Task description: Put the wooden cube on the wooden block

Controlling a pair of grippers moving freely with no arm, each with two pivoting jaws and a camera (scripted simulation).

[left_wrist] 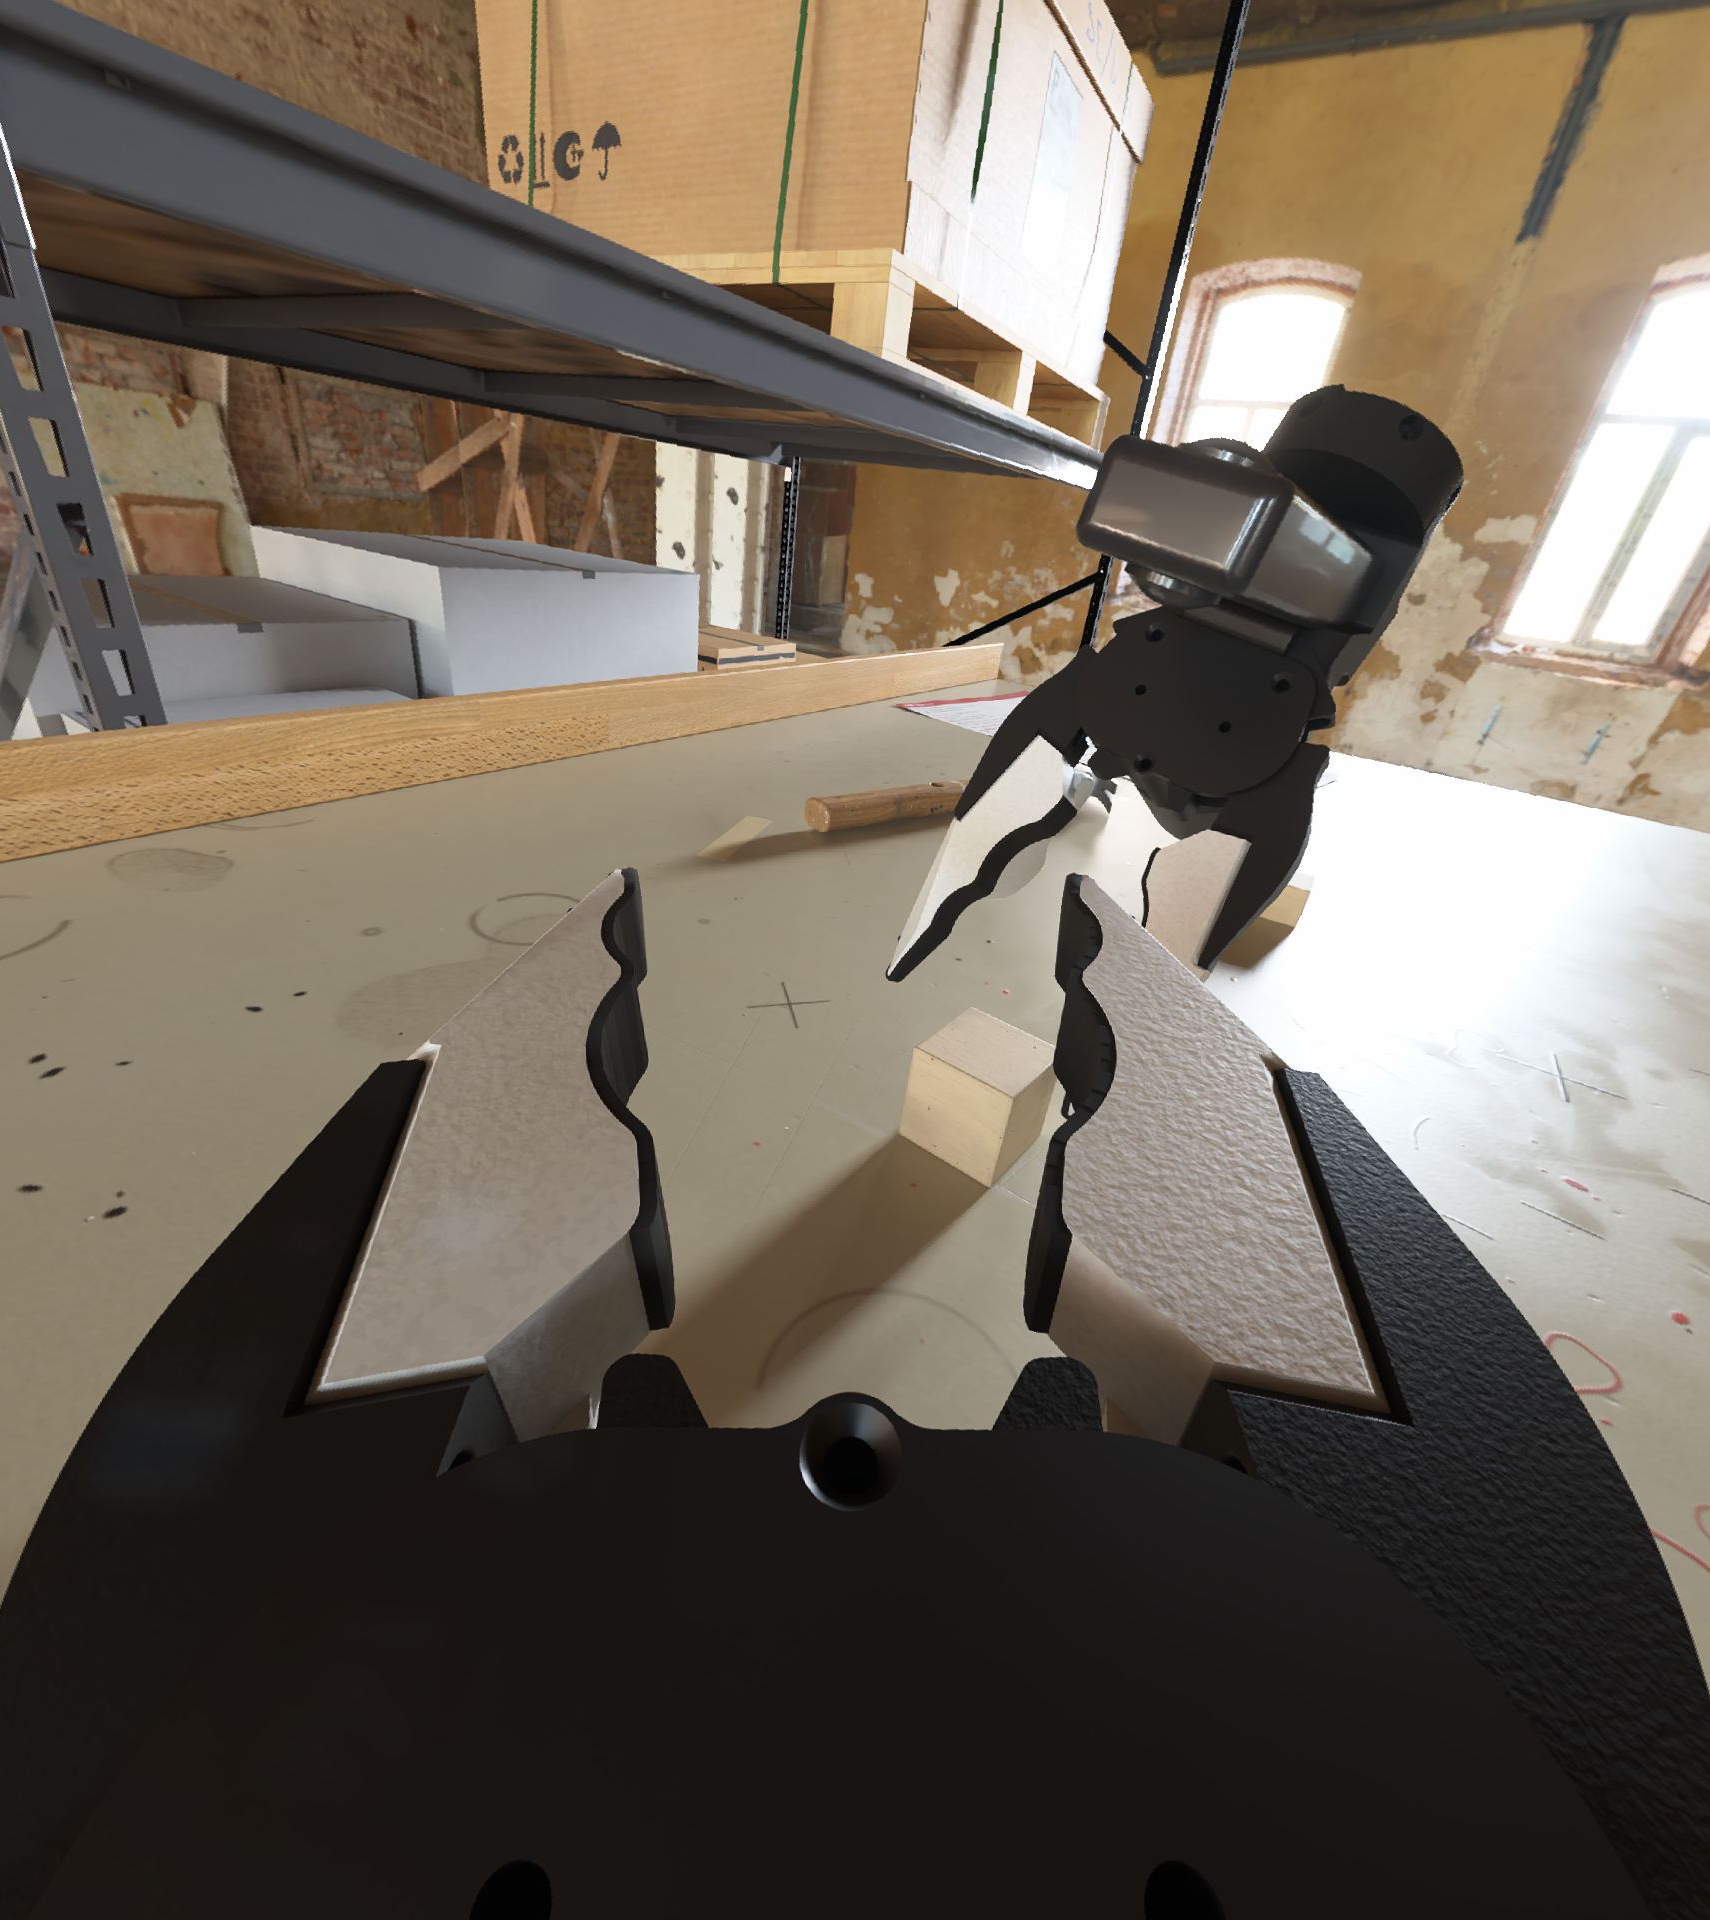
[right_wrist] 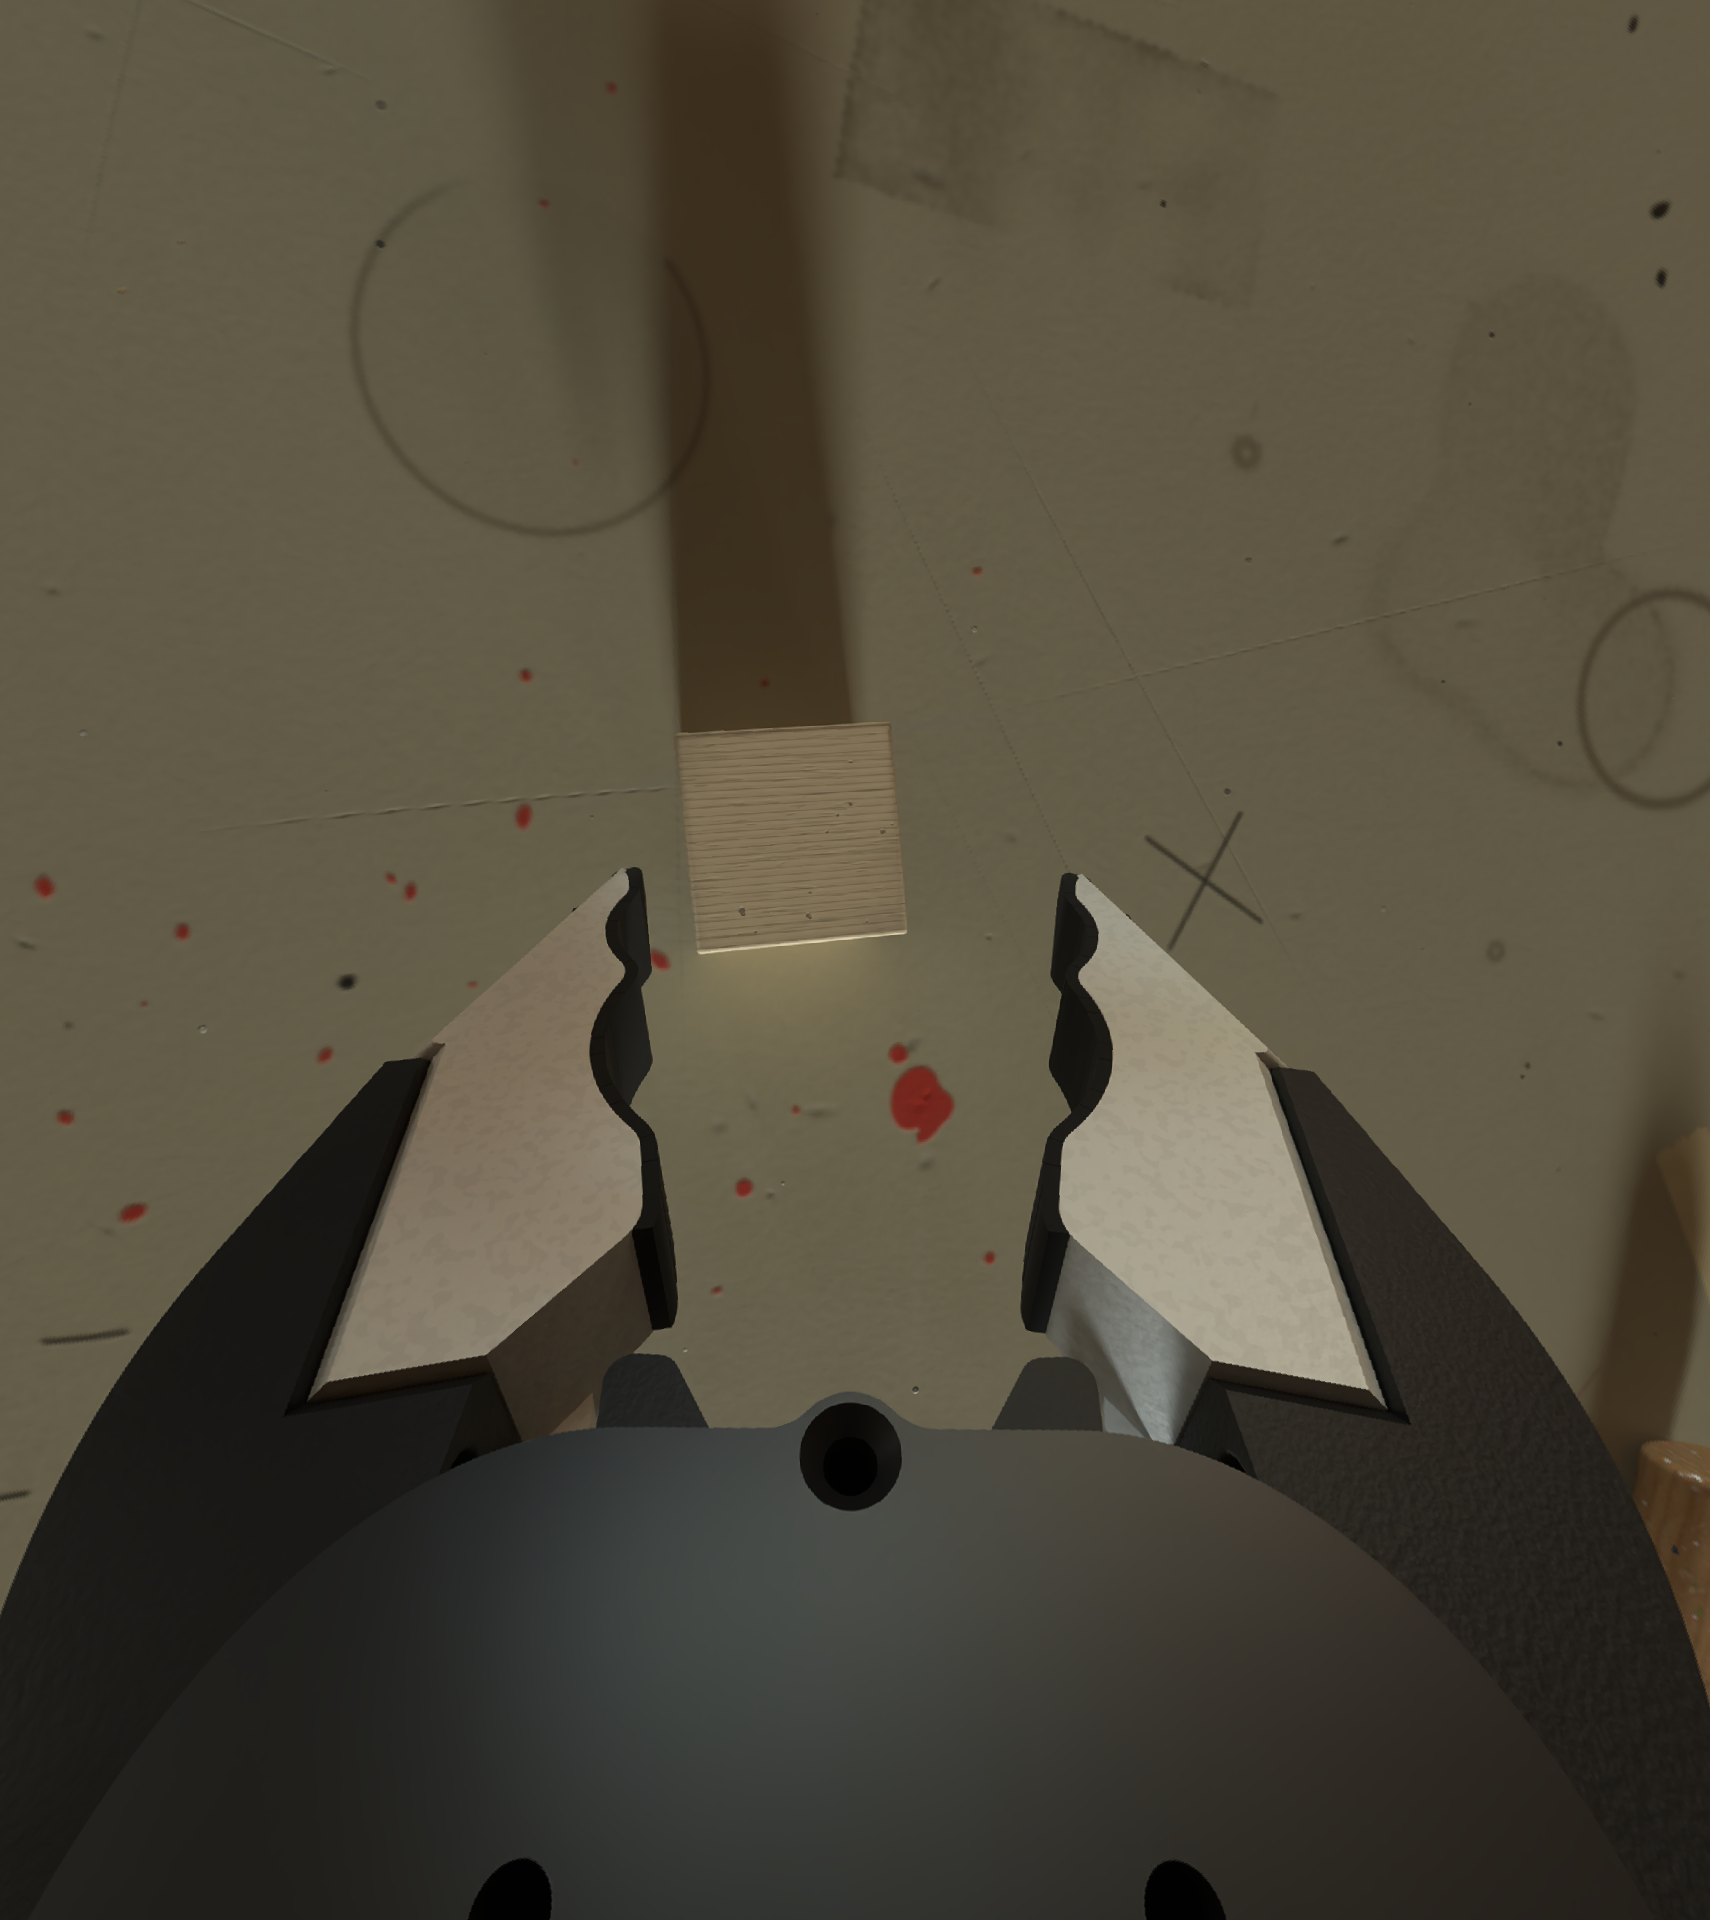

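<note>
My left tool (left_wrist: 846, 883) is released, its jaws standing wide with nothing between them. It lies low over the desk (left_wrist: 311, 1039), on the near side of the wooden cube (left_wrist: 976, 1091). From here the cube rests flat on the desk just past my fingertips and off toward my right finger, not centred in the gap.

Just beyond the cube and above it hangs my right tool (left_wrist: 1048, 966), pointing steeply down, also released and empty. In its own view I look almost straight down. The cube (right_wrist: 794, 836) lies just ahead of the fingertips of that tool (right_wrist: 851, 876), a little left of the centre line. Its side faces run nearly parallel to my two fingers. The gap is clearly wider than the cube, and the cube has no long axis to favour.

I judge the right tool the better placed of the two. It needs a short push forward and a small shift left, then a straight drop to straddle the cube.

Farther right, behind the cube and partly hidden by the right tool's finger, sits the wooden block (left_wrist: 1282, 909), pale and low. The cube is apart from it and not yet lifted. A hammer handle (left_wrist: 882, 808) lies beyond the cube, clear of that path.
</note>
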